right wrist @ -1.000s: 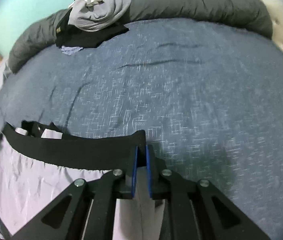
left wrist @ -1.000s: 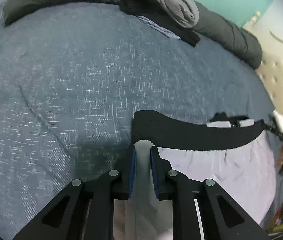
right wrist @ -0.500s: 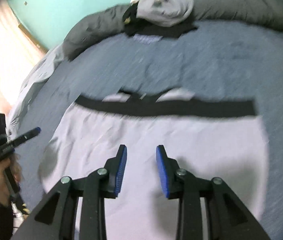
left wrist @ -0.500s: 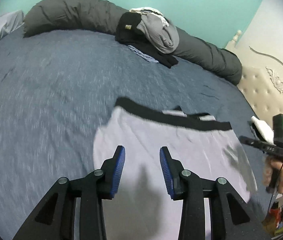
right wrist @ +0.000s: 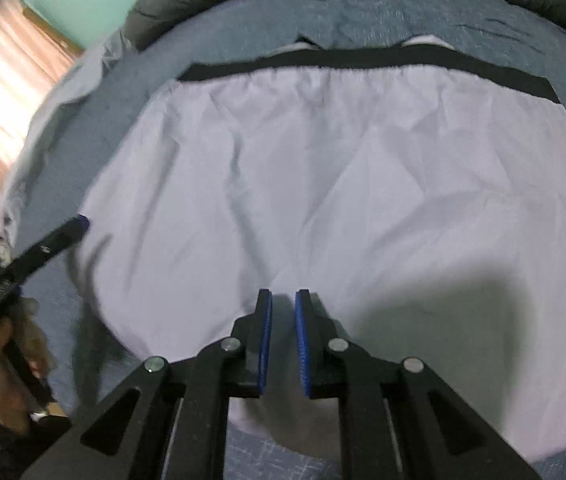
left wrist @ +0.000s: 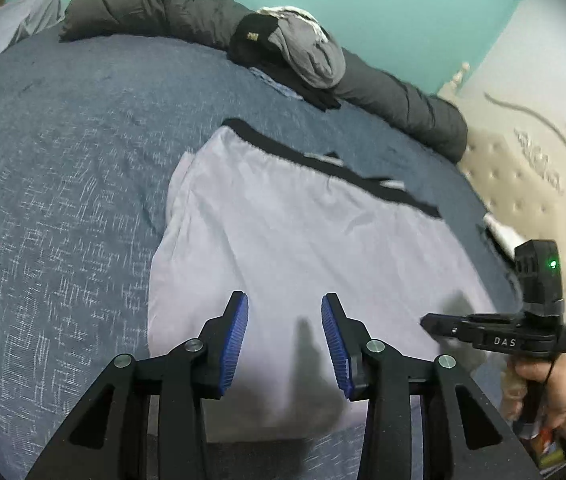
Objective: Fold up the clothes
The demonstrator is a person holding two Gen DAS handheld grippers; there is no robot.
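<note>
Blue speckled bedspread (left wrist: 63,208) carries the pale lilac shorts with black waistband (left wrist: 283,240), spread flat. Left gripper (left wrist: 285,344) hovers with fingers wide, empty. Right gripper (right wrist: 283,340) is closing, fingers narrow, apparently on nothing; it may pinch only one layer, so the fold would wrinkle.

The garment (right wrist: 343,184) is pale lavender with a black waistband (right wrist: 363,66) along its far edge. It lies spread flat on the blue bedspread (left wrist: 51,184), lightly creased. Small pale and black pieces, too blurred to identify, protrude beyond the waistband.
</note>
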